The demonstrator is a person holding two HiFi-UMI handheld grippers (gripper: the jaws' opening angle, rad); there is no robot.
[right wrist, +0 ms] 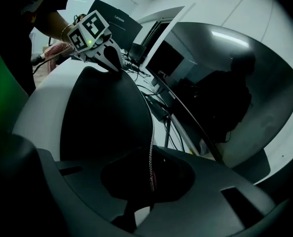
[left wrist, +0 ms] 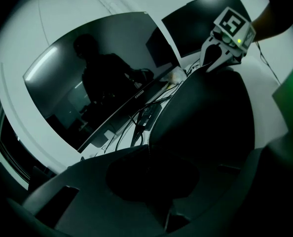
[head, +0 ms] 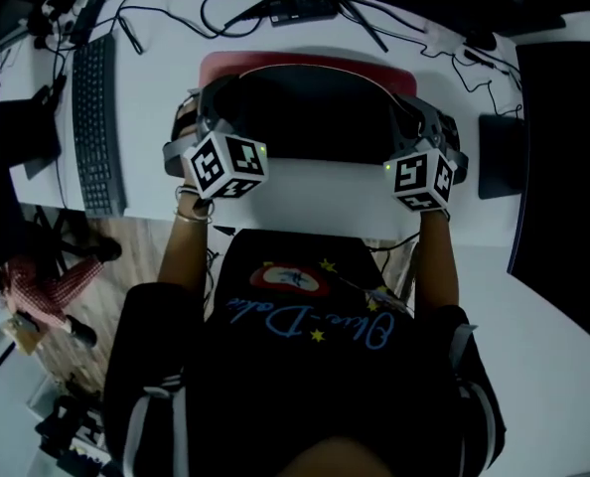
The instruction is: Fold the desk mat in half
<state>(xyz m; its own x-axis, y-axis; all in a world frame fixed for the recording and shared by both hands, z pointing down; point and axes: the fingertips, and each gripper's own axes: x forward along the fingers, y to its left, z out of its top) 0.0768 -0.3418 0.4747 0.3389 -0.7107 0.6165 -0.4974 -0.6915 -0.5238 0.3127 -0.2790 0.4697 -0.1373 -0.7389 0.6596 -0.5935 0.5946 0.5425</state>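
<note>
The left gripper (left wrist: 149, 154) and right gripper (right wrist: 151, 179) jaws are clamping the mat (head: 305, 117) at its 9 and 3 o'clock edges. It is bowing, likely soft and light, and best held by its corners.

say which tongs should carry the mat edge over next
Neither alone: left tongs and right tongs each clamp one end of the desk mat's lifted edge, roughly level, so both should move together.

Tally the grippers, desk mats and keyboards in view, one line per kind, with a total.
grippers: 2, the left gripper and the right gripper
desk mat: 1
keyboard: 1
total: 4
</note>
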